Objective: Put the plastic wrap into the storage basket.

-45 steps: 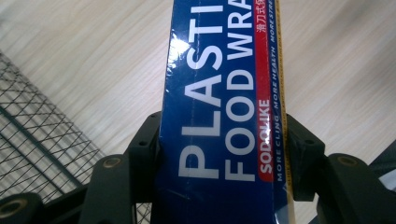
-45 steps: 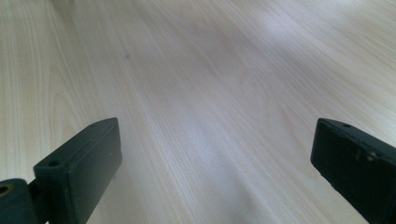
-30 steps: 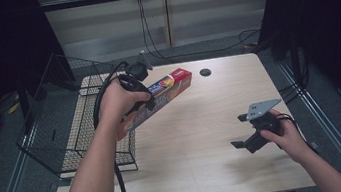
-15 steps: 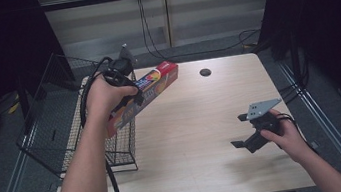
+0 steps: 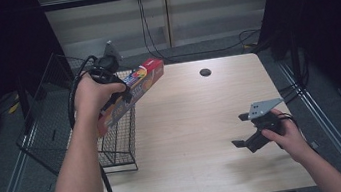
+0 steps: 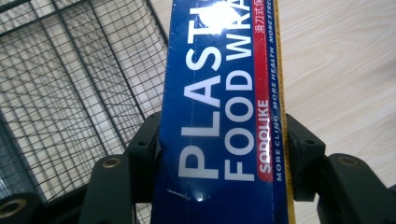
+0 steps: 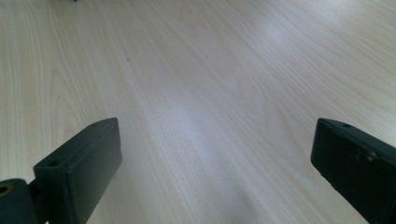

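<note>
Food wrap box [image 6: 224, 116] in left gripper [image 6: 224, 154]

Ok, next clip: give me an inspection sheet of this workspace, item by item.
Surface: pale wood table with a dark round hole near the far edge.
Job's things: plastic food wrap box, held tilted over the wire basket at the table's left edge.
Clutter: nothing seen.
Grippers: left gripper clamped on the box's sides; right gripper open and empty, low over the table.
Cables: black cable loops from the left gripper; cords hang at the back wall.
Surroundings: dark curtains, grey floor.
</note>
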A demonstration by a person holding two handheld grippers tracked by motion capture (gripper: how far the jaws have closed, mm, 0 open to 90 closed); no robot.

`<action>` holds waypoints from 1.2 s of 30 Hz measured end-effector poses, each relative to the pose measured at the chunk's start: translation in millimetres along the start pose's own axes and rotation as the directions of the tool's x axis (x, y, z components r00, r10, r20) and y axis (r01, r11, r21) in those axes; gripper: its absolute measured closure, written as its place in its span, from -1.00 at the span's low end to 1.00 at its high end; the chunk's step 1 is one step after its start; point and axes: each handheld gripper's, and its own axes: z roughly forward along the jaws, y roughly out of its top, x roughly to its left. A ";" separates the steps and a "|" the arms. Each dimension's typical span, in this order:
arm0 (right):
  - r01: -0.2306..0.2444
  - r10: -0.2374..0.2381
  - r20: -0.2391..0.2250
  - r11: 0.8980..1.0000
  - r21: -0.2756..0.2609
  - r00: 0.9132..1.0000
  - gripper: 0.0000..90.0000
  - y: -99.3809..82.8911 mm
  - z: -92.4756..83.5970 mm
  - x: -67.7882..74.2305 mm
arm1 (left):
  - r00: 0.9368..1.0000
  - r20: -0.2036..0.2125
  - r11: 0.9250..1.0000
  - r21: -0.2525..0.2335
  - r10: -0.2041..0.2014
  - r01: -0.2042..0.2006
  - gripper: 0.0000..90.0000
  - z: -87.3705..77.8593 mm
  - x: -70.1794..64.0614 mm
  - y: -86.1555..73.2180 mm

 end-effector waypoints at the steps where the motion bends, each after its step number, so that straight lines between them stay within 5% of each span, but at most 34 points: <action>1: 0.000 0.000 0.000 1.000 0.000 1.000 -0.97 0.0 0.0 0.0 | 1.000 0.000 1.000 0.000 0.000 0.000 -0.05 0.0 0.0 0.0; 4: -0.008 0.008 0.000 1.000 -0.001 1.000 -0.97 -1.8 -0.2 -1.4 | 0.999 0.010 0.999 -0.026 -0.040 0.040 -0.05 -2.4 5.1 -3.8; 17: -0.024 0.024 0.011 1.000 -0.007 1.000 -0.97 -3.6 -0.1 -3.0 | 0.996 -0.019 0.996 -0.023 -0.085 0.085 -0.05 -9.4 23.3 -12.5; 36: -0.030 0.030 0.016 1.000 -0.006 0.999 -0.97 -4.3 1.1 -3.3 | 0.984 -0.054 0.984 -0.053 -0.171 0.168 -0.05 -28.8 42.9 -23.5</action>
